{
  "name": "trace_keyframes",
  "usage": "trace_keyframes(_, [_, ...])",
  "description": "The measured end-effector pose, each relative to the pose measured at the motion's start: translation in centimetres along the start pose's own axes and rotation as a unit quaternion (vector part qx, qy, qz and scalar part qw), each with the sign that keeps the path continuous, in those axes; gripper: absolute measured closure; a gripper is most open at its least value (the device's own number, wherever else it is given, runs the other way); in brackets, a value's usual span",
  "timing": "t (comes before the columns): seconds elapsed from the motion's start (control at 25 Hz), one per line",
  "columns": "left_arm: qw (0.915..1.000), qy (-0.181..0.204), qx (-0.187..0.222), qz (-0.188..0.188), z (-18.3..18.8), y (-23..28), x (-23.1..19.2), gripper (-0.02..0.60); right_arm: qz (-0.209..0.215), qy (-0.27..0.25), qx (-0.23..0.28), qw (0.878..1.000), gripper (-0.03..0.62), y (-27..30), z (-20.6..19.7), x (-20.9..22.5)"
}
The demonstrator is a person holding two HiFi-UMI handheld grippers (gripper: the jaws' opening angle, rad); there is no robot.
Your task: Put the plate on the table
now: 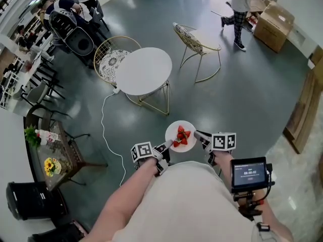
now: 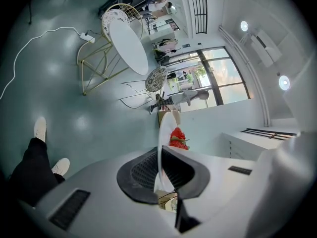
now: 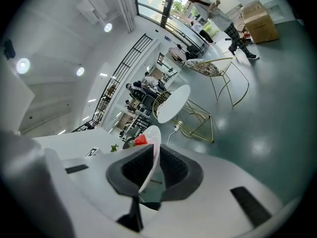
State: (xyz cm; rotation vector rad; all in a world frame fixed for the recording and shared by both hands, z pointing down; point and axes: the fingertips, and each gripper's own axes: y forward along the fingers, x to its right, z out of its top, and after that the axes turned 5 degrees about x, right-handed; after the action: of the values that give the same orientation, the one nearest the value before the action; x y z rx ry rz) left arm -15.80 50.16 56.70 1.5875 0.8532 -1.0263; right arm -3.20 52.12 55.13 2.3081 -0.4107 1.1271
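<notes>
My left gripper (image 1: 165,147) and right gripper (image 1: 200,136) each pinch opposite rims of the round white plate (image 1: 173,131). It is above the glossy grey-green floor (image 1: 242,95), well apart from the round white table (image 1: 144,70).

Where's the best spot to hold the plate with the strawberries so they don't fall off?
By its thin rim, from two opposite sides, coming in level. The plate is flat, with strawberries piled mid-plate, so only the edge is free. The left gripper and right gripper each pinch it that way.
</notes>
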Motion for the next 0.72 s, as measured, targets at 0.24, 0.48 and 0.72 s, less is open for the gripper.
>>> trace_keyframes(0.24, [0.9999, 0.009, -0.003, 0.007, 0.2, 0.7, 0.7, 0.565, -0.001, 0.000, 0.001, 1.000, 0.551, -0.2, 0.9, 0.4])
trace_keyframes(0.48, [0.9998, 0.010, -0.013, 0.011, -0.7, 1.7, 1.3, 0.565, -0.006, 0.004, 0.007, 1.000, 0.551, -1.1, 1.6, 1.3])
trace_keyframes(0.72, [0.9995, 0.014, -0.022, 0.015, 5.3, 7.6, 1.3, 0.565, -0.021, 0.005, -0.002, 1.000, 0.551, 3.1, 7.5, 5.3])
